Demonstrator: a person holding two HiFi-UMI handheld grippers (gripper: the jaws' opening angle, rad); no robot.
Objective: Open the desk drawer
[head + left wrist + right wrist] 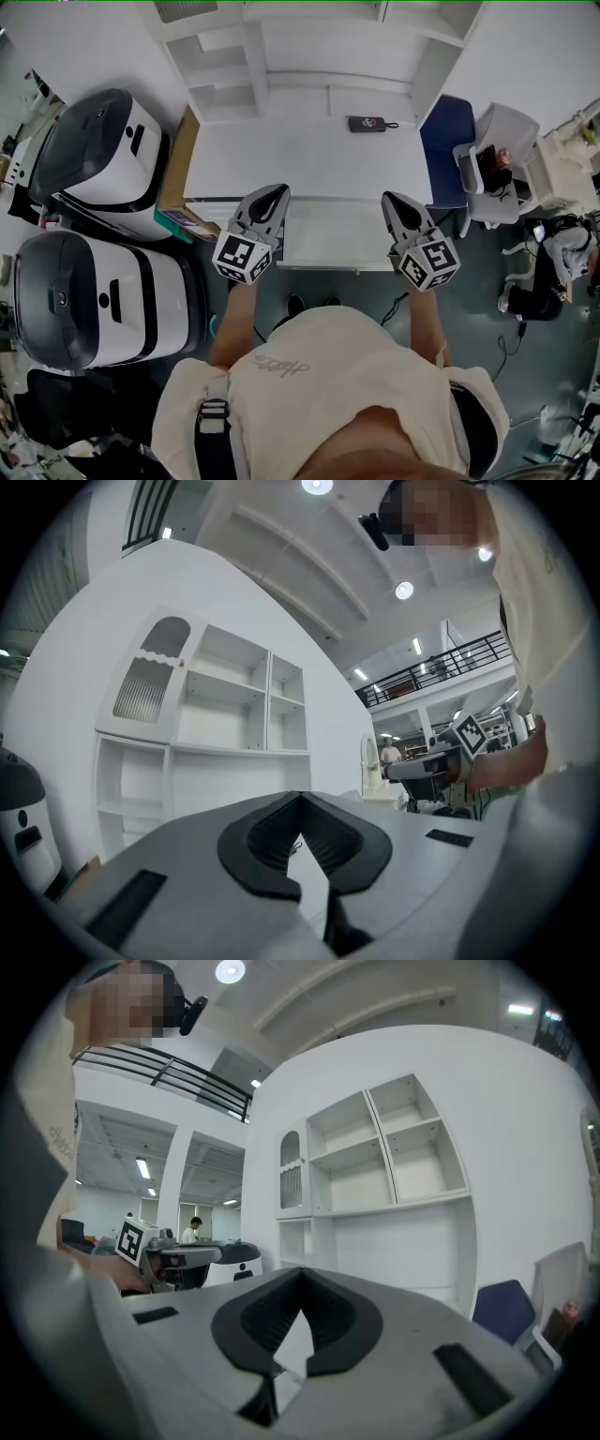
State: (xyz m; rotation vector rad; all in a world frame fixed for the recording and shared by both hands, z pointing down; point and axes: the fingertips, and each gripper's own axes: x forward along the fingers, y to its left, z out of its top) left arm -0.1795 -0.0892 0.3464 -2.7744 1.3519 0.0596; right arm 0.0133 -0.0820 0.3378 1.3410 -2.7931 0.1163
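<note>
- Left gripper (pixel 277 193) is held level toward the table (pixel 281 159), its jaws closed tip to tip with nothing between them; its own view (pixel 300 795) shows the tips meeting.
- Right gripper (pixel 388 198) is held the same way, level and closed on nothing, as its own view (pixel 302 1270) shows.
- Both grippers sit at the table's front edge, well apart from each other, one on each side of the drawer (pixel 337 234).
- That drawer shows as a pale panel at the middle of the table's front edge; neither gripper touches it, and whether it is pulled out at all cannot be told.
- On the table, near the back edge and toward the right, lies a small black device (pixel 368 123) with a cord.
- White shelves (pixel 281 56) rise from the table's back edge.
- Beside the table's right edge stands a blue chair (pixel 448 141).
- On the floor off the table's left edge sit two white and black machines, one further back (pixel 103 150) and one closer (pixel 94 300).
</note>
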